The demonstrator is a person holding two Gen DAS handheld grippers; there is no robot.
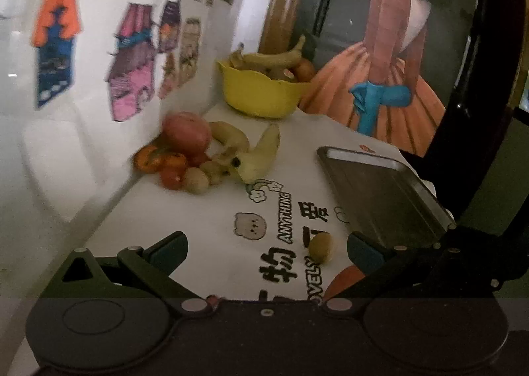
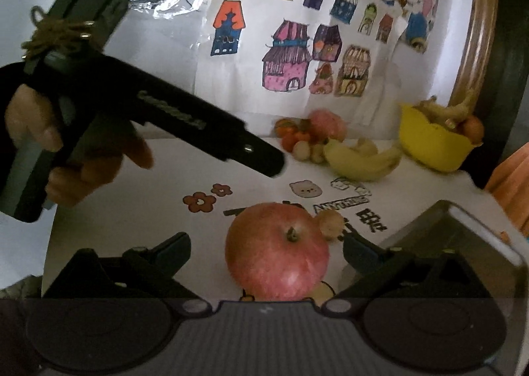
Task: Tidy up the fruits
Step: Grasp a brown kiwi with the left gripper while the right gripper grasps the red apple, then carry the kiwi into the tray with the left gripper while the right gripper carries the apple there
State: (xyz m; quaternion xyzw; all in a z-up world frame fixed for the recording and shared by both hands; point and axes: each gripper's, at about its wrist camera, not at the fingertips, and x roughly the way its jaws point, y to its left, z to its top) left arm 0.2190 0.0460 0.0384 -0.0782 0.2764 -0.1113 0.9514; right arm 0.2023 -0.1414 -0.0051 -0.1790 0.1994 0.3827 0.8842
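My right gripper [image 2: 267, 252] is open, its jaws on either side of a red apple [image 2: 277, 252] that rests on the white table; I cannot tell if they touch it. A small brown fruit [image 2: 330, 222] lies just behind the apple. My left gripper [image 1: 266, 252] is open and empty above the table, with the same small brown fruit [image 1: 320, 246] between its fingers and the apple's edge [image 1: 344, 280] at lower right. A pile of fruit lies by the wall: an apple [image 1: 186, 133], oranges [image 1: 155, 158], bananas [image 1: 261, 153]. A yellow bowl [image 1: 261, 93] holds more fruit.
A dark grey tray [image 1: 380, 191] lies on the table's right side, also in the right wrist view [image 2: 439, 230]. The wall with paper drawings runs along the left. A large framed picture [image 1: 380, 45] stands behind the bowl. The left gripper body [image 2: 139, 105] shows at upper left.
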